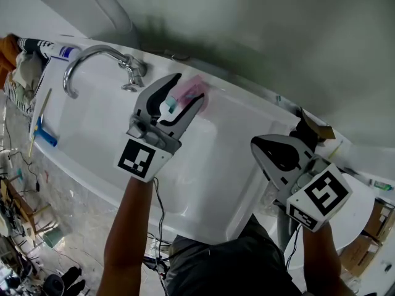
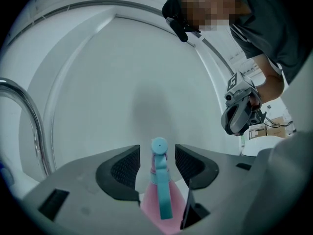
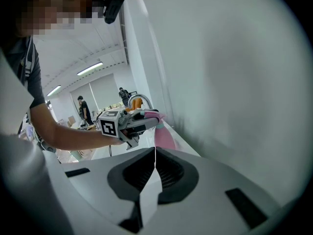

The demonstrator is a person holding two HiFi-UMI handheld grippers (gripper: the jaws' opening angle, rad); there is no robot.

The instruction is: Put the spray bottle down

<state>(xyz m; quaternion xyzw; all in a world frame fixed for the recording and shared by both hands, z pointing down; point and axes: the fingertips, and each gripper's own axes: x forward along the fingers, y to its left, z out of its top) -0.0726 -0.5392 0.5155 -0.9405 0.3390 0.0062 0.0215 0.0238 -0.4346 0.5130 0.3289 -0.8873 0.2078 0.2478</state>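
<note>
In the head view, your left tongs (image 1: 185,94) reach just right of the faucet (image 1: 92,57), jaws spread on either side of the pink spray bottle (image 1: 195,88), which sits at the far rim of the white basin (image 1: 111,140) against the wall. Your right tongs (image 1: 262,150) hang well to the right of the faucet, shut and holding nothing. In the left gripper view the jaws stand wide apart. The bottle's blue nozzle rises between them, a clear gap shows on each side, and neither pad presses on it. The faucet curves up at the left edge of that view. In the right gripper view the two jaws meet with nothing between them. Beyond them the bottle (image 3: 164,136) stands upright on the rim just this side of the faucet (image 3: 139,99), with the left tongs (image 3: 146,119) around its top. The placing looks done, since the bottle seems to rest on its own base with no grip on it. What is left, I judge, is for you to draw the left tongs straight back without catching the nozzle.
</note>
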